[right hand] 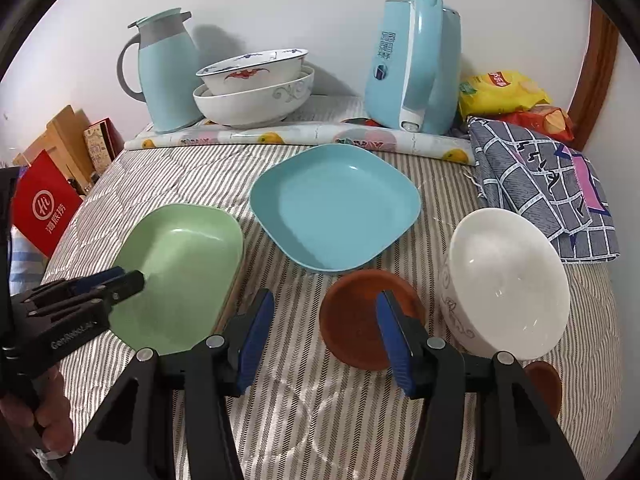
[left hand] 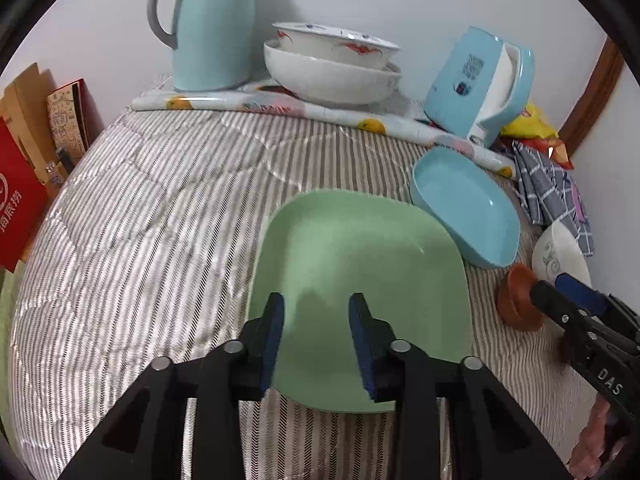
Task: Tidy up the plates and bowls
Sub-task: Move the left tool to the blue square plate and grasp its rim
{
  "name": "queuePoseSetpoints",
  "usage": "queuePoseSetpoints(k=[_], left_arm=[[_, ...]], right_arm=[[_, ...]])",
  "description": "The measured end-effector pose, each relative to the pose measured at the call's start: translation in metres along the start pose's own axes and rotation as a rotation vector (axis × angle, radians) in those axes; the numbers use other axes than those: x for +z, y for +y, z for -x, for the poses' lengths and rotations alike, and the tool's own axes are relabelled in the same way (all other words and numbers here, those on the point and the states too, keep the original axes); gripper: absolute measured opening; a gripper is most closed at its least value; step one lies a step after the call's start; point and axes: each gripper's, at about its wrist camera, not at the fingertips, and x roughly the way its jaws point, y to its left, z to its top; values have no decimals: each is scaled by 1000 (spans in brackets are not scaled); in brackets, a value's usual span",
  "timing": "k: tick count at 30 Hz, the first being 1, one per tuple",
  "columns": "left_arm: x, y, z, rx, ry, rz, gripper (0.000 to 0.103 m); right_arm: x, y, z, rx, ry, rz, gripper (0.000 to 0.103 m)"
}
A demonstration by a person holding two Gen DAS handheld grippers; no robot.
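My left gripper hangs over the green plate's near edge, jaws partly parted, grasping nothing. My right gripper, half open and empty, straddles the brown saucer right of that plate, which lies flat, hollow upward.

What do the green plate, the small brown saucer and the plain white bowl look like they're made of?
Green plate: probably melamine or plastic, with a smooth satin surface, soft highlights and rounded corners.
Brown saucer: seemingly unglazed terracotta; it is matte, grainy and shows no shine.
White bowl: likely glazed porcelain, glossy with sharp glints and a grey scroll pattern outside.
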Motion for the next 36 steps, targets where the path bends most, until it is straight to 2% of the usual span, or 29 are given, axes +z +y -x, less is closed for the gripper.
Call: queuePoseSetpoints(k=[3,11,20,23,26,31,36], left_arm=[[6,0,4,-4,-15,5,43],[22,-17,3,0,-24,-22,43],[50,-53,2,57,-77,-86,43],[59,-65,-5,75,-70,-99,43],[69,-73,-13,81,-44,-101,43],[82,-85,-24,77,-34,-103,43],[89,-96,-38,105,-6,-127,43]], right_arm=[[4,-3,-1,-1,-7,-5,53],[19,-19,2,-30,-25,-26,53],[43,-55,2,-68,-39,-79,53],[51,-66,-4,-67,-29,-85,59],[59,-75,-13,-30,-7,-86,59],[71,-79,-25,-26,-3,-65,59],[81,-84,-37,-37,-8,-39,59]])
